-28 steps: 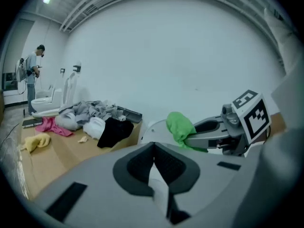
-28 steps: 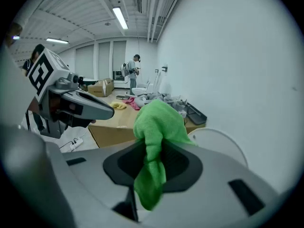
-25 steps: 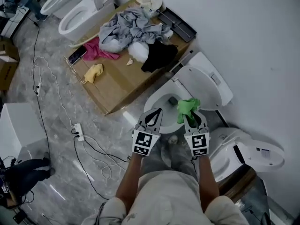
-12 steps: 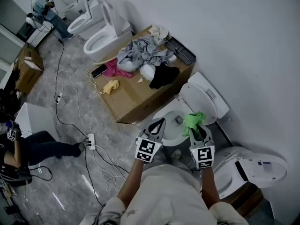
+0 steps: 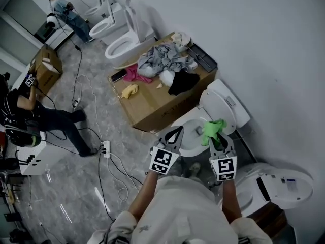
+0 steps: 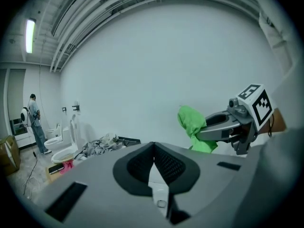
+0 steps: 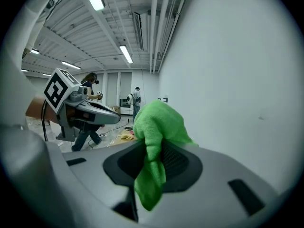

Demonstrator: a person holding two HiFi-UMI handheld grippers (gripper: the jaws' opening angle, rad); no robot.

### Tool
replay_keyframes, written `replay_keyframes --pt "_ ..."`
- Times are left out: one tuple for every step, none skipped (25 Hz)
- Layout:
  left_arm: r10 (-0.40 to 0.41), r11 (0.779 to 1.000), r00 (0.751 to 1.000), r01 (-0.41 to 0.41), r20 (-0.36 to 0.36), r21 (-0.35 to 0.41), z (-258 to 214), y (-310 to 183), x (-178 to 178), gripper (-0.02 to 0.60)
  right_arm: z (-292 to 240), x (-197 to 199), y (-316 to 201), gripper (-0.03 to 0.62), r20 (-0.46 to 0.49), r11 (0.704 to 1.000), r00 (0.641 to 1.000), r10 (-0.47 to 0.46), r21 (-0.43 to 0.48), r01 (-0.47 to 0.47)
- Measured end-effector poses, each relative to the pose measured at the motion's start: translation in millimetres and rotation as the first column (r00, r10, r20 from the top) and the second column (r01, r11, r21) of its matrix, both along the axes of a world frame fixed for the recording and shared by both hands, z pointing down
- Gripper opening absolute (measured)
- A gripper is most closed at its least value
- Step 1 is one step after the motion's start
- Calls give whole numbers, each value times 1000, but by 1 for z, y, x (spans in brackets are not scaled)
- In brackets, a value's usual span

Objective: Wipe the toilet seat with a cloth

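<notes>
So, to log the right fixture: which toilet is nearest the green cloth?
The toilet beside the cardboard box, lid raised: the right gripper holds the green cloth above its bowl. The others stand farther off.

Four toilets (image 5: 226, 103) in all. Two tools: the left hand-held gripper (image 5: 176, 131) and the right hand-held gripper (image 5: 217, 138). One green cloth (image 5: 213, 128), two cardboard boxes (image 5: 152, 105), one power strip (image 5: 105, 148), and two other people (image 5: 30, 113) besides the wearer.
</notes>
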State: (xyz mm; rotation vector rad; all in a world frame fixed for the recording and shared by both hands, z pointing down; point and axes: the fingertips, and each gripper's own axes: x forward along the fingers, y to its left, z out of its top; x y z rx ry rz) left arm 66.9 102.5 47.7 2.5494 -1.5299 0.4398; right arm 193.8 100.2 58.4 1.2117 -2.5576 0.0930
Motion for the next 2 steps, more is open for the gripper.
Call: replay_keyframes --pt "-1 1000 1000 1 3 5 -3 0 2 12 -2 0 0 95 5 1000 1000 -8 4 8" --pt "-3 1000 1000 3 6 11 -6 1 4 12 -5 0 0 95 9 1000 1000 -15 7 15"
